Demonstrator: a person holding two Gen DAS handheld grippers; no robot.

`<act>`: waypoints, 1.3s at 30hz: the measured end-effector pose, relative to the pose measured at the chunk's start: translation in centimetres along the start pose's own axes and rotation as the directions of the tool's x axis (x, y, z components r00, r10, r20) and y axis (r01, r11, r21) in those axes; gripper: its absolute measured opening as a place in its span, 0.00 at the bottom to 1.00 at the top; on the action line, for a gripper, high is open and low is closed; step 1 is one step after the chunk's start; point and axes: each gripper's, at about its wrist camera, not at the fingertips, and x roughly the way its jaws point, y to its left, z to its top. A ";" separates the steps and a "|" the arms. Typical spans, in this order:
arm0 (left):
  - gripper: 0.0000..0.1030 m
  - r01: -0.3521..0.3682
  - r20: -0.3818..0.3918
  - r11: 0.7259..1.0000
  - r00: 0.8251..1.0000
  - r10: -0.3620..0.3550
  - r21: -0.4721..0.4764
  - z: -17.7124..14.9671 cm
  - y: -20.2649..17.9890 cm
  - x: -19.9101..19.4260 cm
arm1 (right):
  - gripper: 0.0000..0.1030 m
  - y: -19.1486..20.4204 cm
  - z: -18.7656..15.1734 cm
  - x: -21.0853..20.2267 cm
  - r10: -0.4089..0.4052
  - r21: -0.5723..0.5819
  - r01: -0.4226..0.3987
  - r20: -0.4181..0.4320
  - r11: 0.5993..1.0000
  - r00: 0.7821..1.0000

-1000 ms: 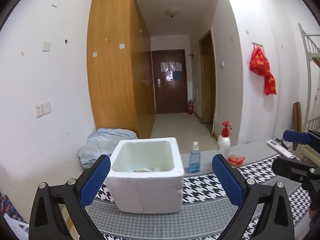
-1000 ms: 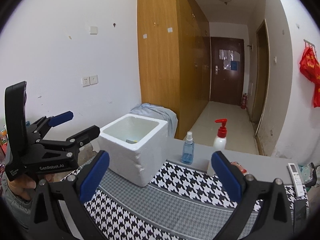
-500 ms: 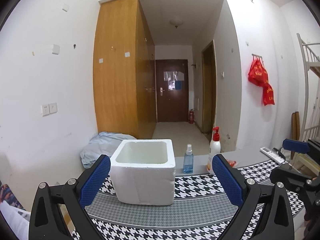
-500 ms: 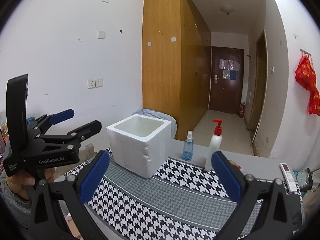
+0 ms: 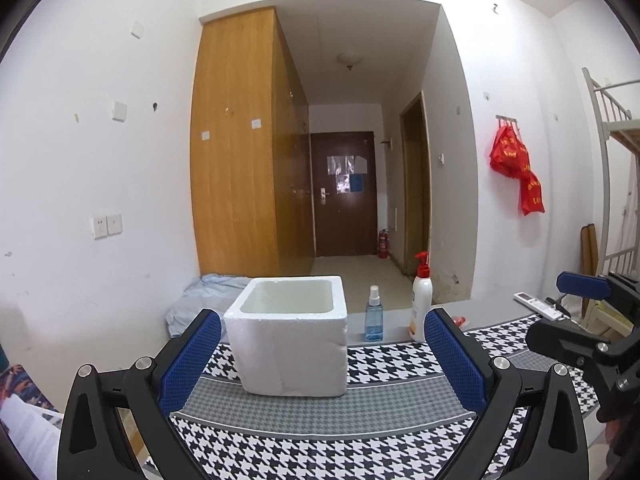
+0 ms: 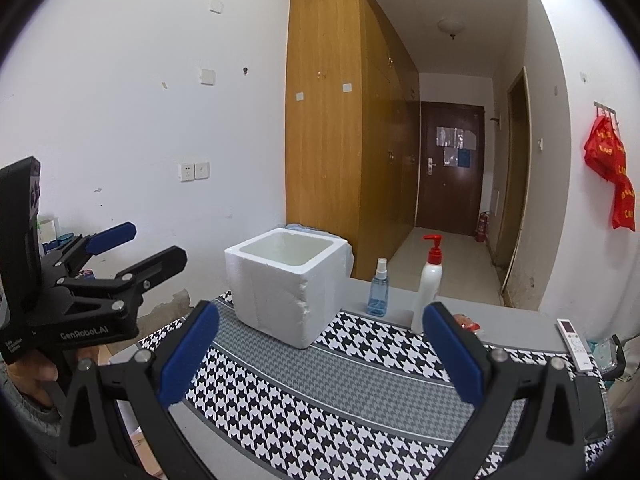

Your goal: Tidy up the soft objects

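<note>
Two grippers hover with jaws spread wide over a patterned table, nothing held between them.

The left gripper and the right gripper are both held above the houndstooth cloth (black, white and grey bands) that covers the table. A white foam box stands open-topped on the cloth straight ahead of the left gripper; what lies inside cannot be seen from either view. Just beside the box stand a small blue spray bottle and a white pump bottle with a red top, and a remote control lies near the table's right edge. A hand grips the left tool's handle.
</note>
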 end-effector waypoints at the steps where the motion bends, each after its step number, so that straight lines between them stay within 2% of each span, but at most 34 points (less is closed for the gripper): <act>1: 0.99 0.001 0.000 1.000 1.000 -0.001 0.002 -0.2 -0.1 -0.2 | 1.00 0.1 -0.3 -0.3 -0.005 -0.001 0.005 0.007 1.000 1.000; 7: 0.99 0.035 -0.007 0.999 0.999 -0.035 -0.012 -1.7 -0.4 -1.5 | 1.00 0.6 -1.9 -1.6 -0.020 -0.003 0.020 0.034 1.000 0.999; 11: 0.99 0.012 0.018 1.000 1.000 -0.011 -0.015 -2.9 -0.7 -2.7 | 1.00 0.7 -3.3 -2.2 -0.052 -0.003 0.053 0.042 0.999 0.998; 14: 0.99 0.021 0.017 1.000 1.000 -0.021 -0.019 -3.6 -1.0 -3.0 | 1.00 0.5 -4.2 -2.6 -0.072 0.008 0.072 0.040 0.997 0.997; 25: 0.99 0.022 -0.003 1.000 1.000 -0.022 -0.017 -6.1 -1.6 -3.2 | 1.00 0.0 -6.5 -3.4 -0.071 0.027 0.069 0.066 0.997 0.995; 39: 0.99 0.027 -0.021 0.999 0.999 -0.027 -0.023 -8.0 -1.2 -3.6 | 1.00 0.3 -9.3 -2.6 -0.067 0.055 0.064 0.042 0.996 0.997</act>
